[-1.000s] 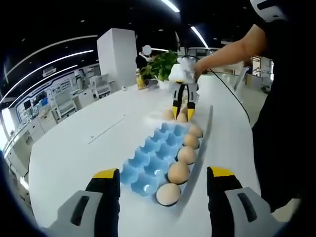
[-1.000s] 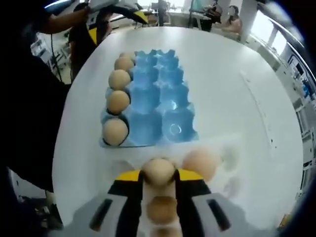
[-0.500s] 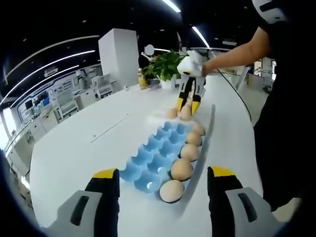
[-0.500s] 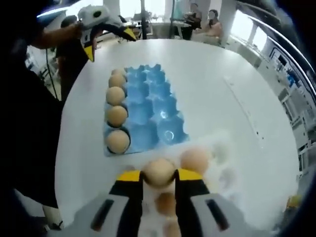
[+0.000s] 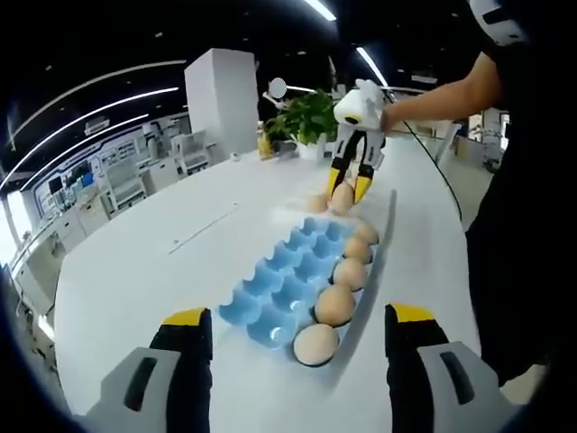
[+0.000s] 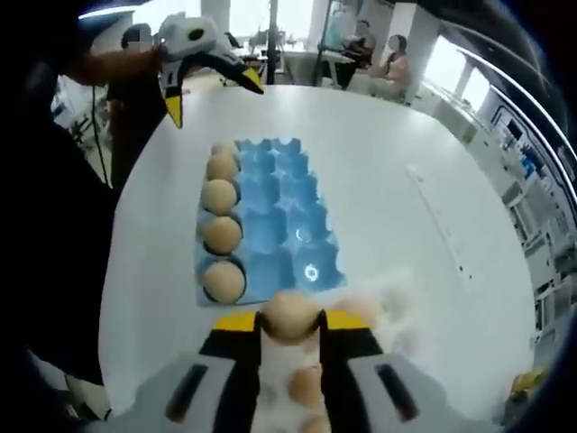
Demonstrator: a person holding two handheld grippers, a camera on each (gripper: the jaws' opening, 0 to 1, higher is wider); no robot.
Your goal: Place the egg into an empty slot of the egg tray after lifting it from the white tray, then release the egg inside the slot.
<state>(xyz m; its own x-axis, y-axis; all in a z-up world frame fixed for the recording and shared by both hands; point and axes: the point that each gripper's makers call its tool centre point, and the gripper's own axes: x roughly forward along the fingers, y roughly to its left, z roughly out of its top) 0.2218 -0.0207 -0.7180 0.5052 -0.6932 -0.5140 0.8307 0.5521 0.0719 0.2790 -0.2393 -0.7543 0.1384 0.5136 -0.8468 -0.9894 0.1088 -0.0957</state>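
Gripping a brown egg (image 6: 288, 314) between its two yellow-tipped jaws, the right gripper (image 6: 288, 327) hangs in the air above the white tray (image 6: 397, 311). The white tray sits on the white table (image 6: 379, 171), and more eggs lie in it under the jaws. In the left gripper view the same right gripper (image 5: 349, 185) is far off, with the egg (image 5: 342, 194) pinched at its tips and a person's arm (image 5: 442, 90) behind it.

The blue egg tray (image 6: 279, 216) lies just past the white tray. One long row of it is full of brown eggs (image 6: 221, 234). The other slots are empty and blue.

The left gripper (image 5: 293, 329) has its jaws wide apart with nothing between them. It floats near the close end of the blue egg tray (image 5: 279, 289). In the right gripper view the left gripper (image 6: 212, 86) is at the far end of the table, held by a hand. A green plant (image 5: 306, 117) stands beyond the trays.
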